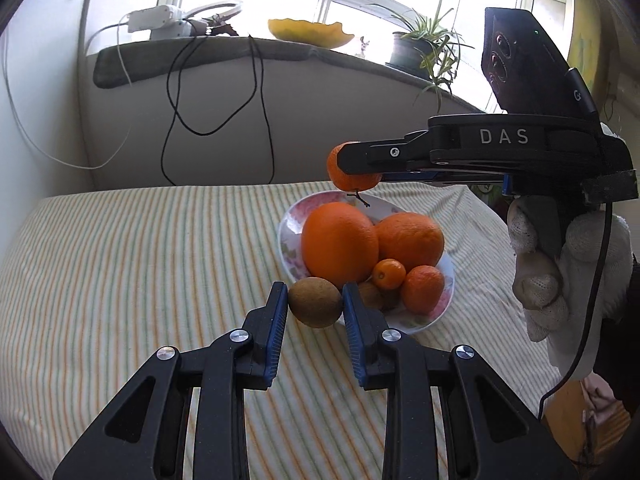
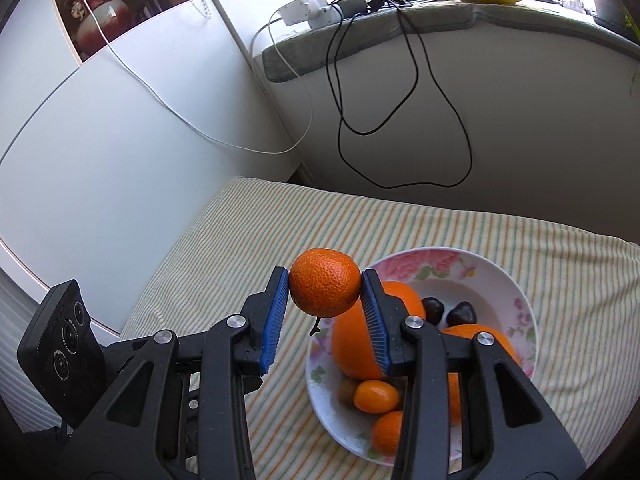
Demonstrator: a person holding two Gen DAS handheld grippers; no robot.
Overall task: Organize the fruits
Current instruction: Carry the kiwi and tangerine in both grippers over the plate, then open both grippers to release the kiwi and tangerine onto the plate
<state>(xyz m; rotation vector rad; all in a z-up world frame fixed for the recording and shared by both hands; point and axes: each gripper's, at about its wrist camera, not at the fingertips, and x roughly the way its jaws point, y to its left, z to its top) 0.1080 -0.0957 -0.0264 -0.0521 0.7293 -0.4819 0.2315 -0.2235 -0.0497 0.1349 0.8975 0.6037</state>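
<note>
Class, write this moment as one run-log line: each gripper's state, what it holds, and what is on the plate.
left gripper: shut on kiwi | right gripper: shut on mandarin, above plate | plate: oranges, small citrus, dark fruits

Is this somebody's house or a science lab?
Most likely a room in someone's home. A houseplant and a yellow dish sit on a cushioned window ledge, a flowered plate of fruit rests on a striped cloth, and a decorated vase stands on a shelf.
</note>
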